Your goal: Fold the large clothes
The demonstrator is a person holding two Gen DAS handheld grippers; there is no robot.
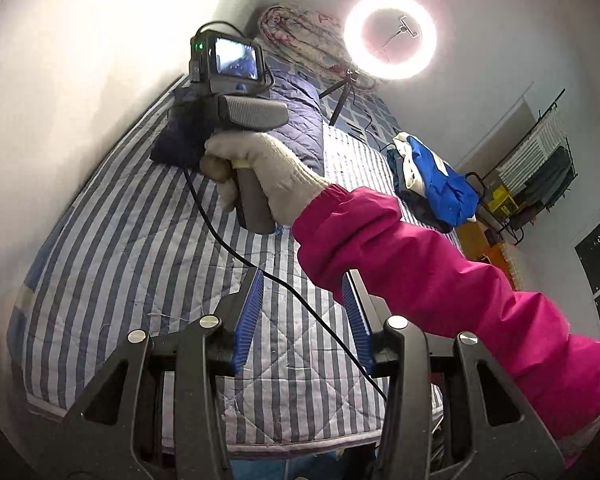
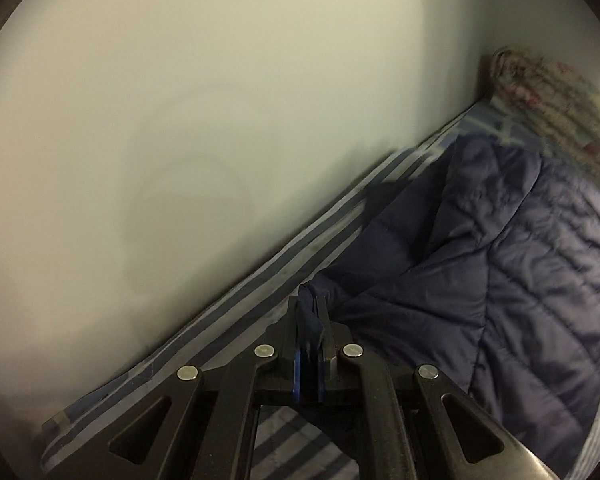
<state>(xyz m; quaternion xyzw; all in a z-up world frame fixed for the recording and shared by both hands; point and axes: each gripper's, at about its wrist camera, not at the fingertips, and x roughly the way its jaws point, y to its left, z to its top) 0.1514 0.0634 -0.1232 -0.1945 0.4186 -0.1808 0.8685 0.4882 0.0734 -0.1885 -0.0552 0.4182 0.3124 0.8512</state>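
A navy quilted jacket [image 2: 500, 264] lies on the striped bed along the wall. My right gripper [image 2: 310, 312] is shut on a fold of its edge, and dark fabric shows pinched between the blue pads. In the left wrist view the same jacket [image 1: 300, 128] lies at the far end of the bed. A gloved hand [image 1: 268, 168] with a pink sleeve [image 1: 440, 280] holds the right tool's handle [image 1: 256, 204] above the jacket's near corner. My left gripper [image 1: 303, 280] hangs open over the striped quilt [image 1: 140, 248] with nothing between its blue pads [image 1: 248, 316].
A white wall [image 2: 180, 120] runs along the bed's far side. A rolled floral blanket [image 1: 300, 36] sits at the head. A ring light [image 1: 390, 36] stands on a tripod on the bed, a blue clothes pile [image 1: 436, 184] lies near the right edge, and a black cable [image 1: 300, 300] trails across the quilt.
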